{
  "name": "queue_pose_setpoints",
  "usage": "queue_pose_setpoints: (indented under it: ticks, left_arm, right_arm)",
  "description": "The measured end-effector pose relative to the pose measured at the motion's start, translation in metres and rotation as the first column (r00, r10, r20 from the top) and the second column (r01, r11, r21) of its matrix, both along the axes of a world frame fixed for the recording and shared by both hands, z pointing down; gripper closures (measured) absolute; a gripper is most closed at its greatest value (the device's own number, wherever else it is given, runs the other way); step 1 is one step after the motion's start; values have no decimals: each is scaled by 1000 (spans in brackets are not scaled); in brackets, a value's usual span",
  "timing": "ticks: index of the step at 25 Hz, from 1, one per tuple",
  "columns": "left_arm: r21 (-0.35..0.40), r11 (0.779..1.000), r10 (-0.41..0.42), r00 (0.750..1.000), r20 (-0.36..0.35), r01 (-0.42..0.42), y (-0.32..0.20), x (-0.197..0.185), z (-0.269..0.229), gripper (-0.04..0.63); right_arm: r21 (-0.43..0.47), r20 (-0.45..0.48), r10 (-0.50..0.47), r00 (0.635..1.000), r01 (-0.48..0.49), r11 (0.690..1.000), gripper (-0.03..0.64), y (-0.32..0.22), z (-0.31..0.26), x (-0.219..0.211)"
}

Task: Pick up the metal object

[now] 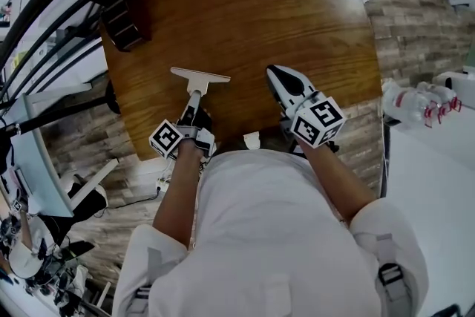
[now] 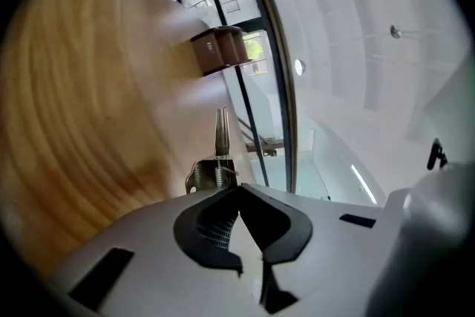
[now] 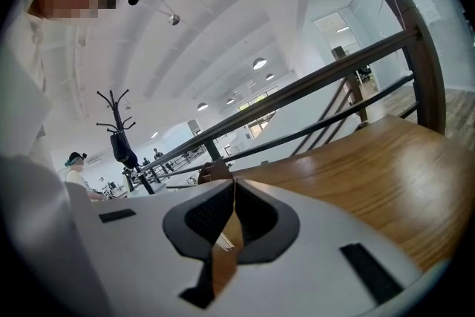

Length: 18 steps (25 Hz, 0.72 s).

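Left gripper [image 2: 238,189]: jaws clamped on the thin handle end of the metal object [image 2: 221,139]; its T-head sticks out over the table [image 1: 245,11], nr the front edge. Narrow grip far from the head, so obj may pivot or slip out. Right gripper [image 3: 232,183]: jaws together, empty, also over the table's front edge.

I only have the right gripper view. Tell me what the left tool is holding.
Observer: The left tool is shut on the stem of the metal object.
Operator: Describe its shape and which way it lies.
Observer: It is T-shaped, and its wide end points away from the tool, over the table.
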<state>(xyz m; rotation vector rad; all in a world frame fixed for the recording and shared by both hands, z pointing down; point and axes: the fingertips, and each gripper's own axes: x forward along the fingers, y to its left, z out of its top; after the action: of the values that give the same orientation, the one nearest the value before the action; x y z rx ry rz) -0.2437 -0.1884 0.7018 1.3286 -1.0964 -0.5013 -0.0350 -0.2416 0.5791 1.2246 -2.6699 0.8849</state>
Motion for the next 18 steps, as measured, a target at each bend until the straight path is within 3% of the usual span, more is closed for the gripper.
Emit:
queue_pose_setpoints:
  ticks: [2,5,7,10,15,18]
  left_arm:
    - [86,995,49,997,63,-54,-12,4,-33,572]
    - [248,961,95,990,107,-119,-26,19,-93,572]
    - [306,941,89,978,190,-145,-35,17,-124,572]
    - [376,909,39,936,351,-179,-55,0,-169,572]
    - [486,838,-37,863,505,-248,-67,-16,-252,572]
    - [540,783,-91,802,590,-308,-66,-21,-292,572]
  right_arm:
    - [15,4,1,1000,-1,1000,592,-2,-10,1]
    - [35,11,7,1000,-8,999,592,-1,-28,7]
    - [69,18,8,1000,-10,998,592,-7,-44,11]
    - [151,31,7,999,-12,988,592,-29,-72,13]
    - [234,55,13,998,-26,972,592,-44,-120,11]
    - [285,80,16,997,-38,958,592,-47,-150,11]
